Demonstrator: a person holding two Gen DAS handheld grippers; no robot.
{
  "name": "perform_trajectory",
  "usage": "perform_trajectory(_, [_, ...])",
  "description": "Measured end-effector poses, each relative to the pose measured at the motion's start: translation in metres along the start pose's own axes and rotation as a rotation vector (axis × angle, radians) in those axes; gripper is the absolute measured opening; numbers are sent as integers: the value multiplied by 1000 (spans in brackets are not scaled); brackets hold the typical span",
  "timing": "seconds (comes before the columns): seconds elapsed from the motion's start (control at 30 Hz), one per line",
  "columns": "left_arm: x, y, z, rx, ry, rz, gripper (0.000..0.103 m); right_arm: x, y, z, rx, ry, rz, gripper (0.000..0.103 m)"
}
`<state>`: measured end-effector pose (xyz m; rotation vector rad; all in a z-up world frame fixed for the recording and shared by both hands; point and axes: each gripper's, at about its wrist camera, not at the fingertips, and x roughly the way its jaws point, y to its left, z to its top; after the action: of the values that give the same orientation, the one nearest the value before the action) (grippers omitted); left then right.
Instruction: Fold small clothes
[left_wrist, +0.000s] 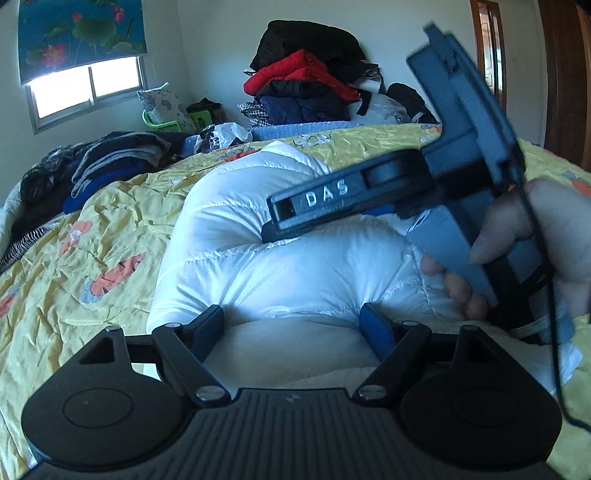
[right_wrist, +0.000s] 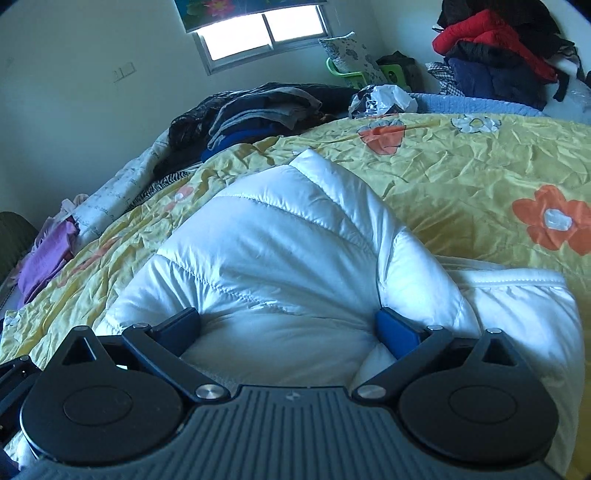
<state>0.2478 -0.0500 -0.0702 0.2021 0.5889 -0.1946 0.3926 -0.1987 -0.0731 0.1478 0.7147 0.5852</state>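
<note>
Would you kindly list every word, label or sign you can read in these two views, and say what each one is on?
"DAS": raised white letters on the right tongs, seen from the left wrist.
Print on the plastic bag: too small to read.
Small emblem on the left tongs: not legible.

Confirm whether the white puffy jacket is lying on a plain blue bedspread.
No, the white puffy jacket lies on a yellow bedspread printed with orange flowers.
</note>
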Motion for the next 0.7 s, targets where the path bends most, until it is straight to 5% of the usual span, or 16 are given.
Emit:
perform_trajectory(0.13, [-3, -1, 3, 9, -7, 15, 82, -27, 4, 2, 54, -46, -50, 99])
perform_trajectory(0.33, [-34, 0, 7, -29, -28, 57, 82, -112, -1, -6, 190, -203, -1, 103])
perform_trajectory(0.47, [-87, 14, 4, -164, -125, 59, 84, -162, 3, -39, 216, -200, -8, 103])
perform_trajectory(0.6, [-124, 25, -19, -333, -139, 73, 86, -194, 12, -88, 210, -168, -75, 103])
perform_trajectory(0.7, [-127, 18, -38, -310, -98, 92, 86, -203, 17, -123, 195, -132, -112, 103])
